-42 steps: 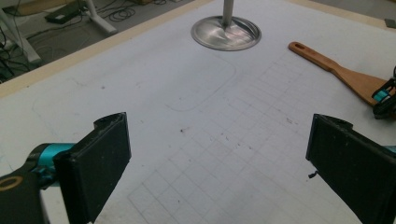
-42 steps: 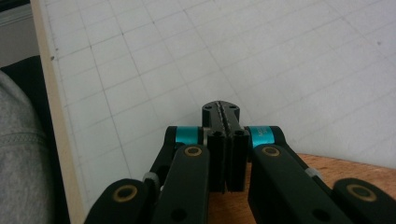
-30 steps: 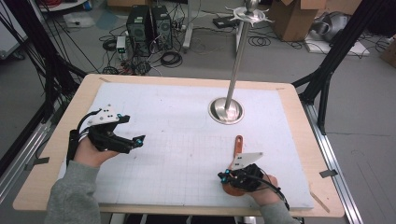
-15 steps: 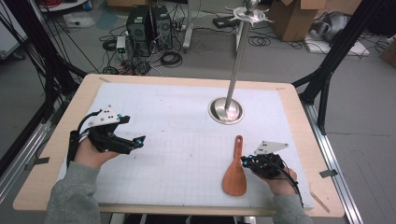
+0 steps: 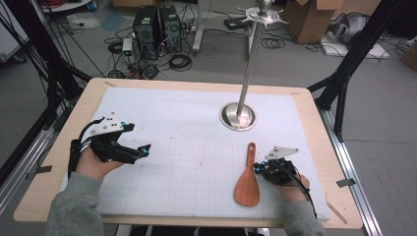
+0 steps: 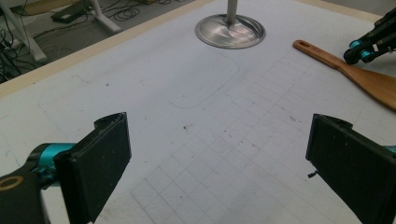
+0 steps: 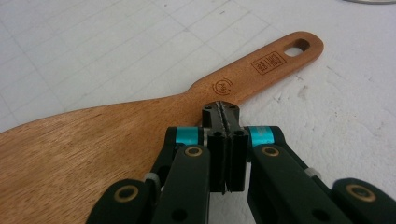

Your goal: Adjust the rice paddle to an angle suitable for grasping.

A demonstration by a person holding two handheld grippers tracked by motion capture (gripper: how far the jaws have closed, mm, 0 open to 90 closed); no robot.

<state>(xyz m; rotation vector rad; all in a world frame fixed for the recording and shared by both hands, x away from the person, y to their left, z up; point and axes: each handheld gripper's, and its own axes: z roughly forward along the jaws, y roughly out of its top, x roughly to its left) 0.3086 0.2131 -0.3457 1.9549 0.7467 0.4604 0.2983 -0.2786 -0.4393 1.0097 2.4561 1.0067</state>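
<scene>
Spatula (image 5: 247, 177) of wood lies flat on the white gridded mat (image 5: 187, 137), toward the table's (image 5: 88, 105) near right corner, its broad blade toward the near edge and its handle, with a hanging hole, pointing at the far edge. The right gripper (image 5: 256, 169) sits just beside the spatula's neck, its two black jaws pressed together with nothing between them; whether the tips touch the wood I cannot tell. The left gripper (image 5: 145, 150) hovers over the mat near the left edge, jaws spread wide and empty. A steel stand (image 5: 238, 116) with a round base rises toward the far right.
</scene>
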